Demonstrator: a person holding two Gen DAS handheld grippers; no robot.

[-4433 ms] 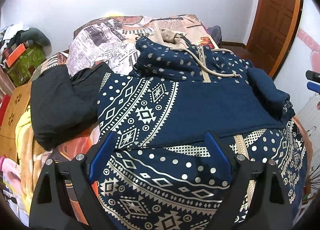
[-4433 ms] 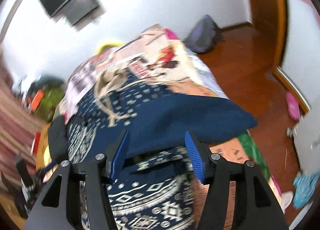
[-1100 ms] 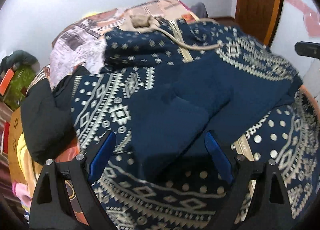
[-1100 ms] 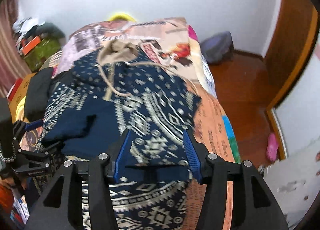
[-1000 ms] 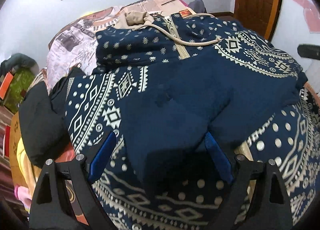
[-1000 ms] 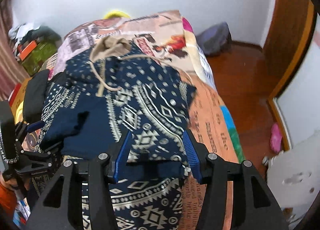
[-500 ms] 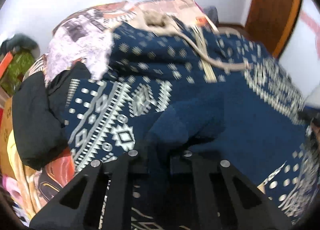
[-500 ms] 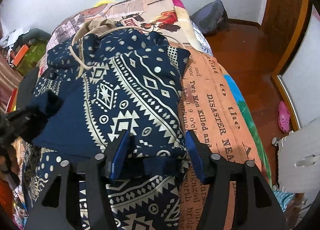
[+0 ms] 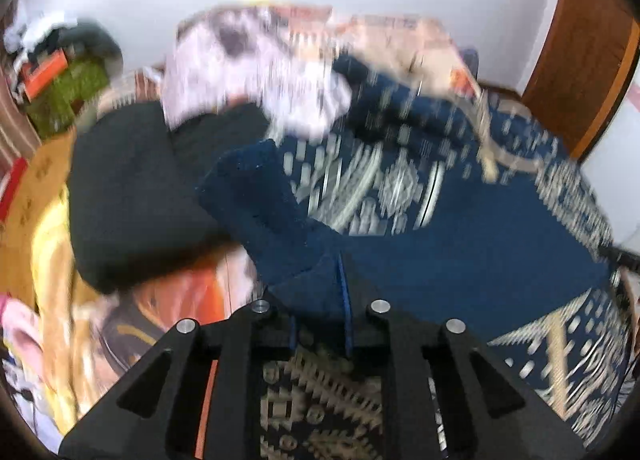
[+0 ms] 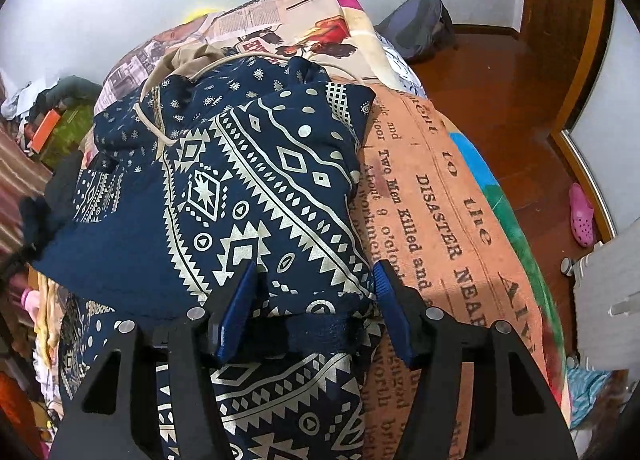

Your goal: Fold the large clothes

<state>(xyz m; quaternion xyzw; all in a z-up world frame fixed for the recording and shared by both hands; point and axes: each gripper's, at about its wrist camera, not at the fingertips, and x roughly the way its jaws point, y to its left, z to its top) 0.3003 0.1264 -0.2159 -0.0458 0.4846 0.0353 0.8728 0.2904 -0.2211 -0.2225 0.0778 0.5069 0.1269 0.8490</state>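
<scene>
A navy hoodie (image 10: pixel 240 195) with a cream geometric print lies on the bed, a patterned sleeve folded across its body. In the blurred left wrist view my left gripper (image 9: pixel 320 300) is shut on the plain navy sleeve (image 9: pixel 260 211) of the hoodie (image 9: pixel 460 244) and holds it over the garment's left side. My right gripper (image 10: pixel 316 300) is open, its blue pads either side of the folded sleeve's cuff edge, over the hoodie's right side. The beige hood lining and drawstring (image 10: pixel 192 59) lie at the far end.
A black garment (image 9: pixel 132 199) lies left of the hoodie. The bed's newspaper-print cover (image 10: pixel 432 219) is bare to the right, then the bed edge and wooden floor (image 10: pixel 512 91). A grey bag (image 10: pixel 420 23), a pink shoe (image 10: pixel 582 215) and a wooden door (image 9: pixel 580 43) are nearby.
My left gripper has closed on the plain navy sleeve and moved it leftward with fast motion. The right gripper stayed open and lowered toward the folded patterned sleeve.
</scene>
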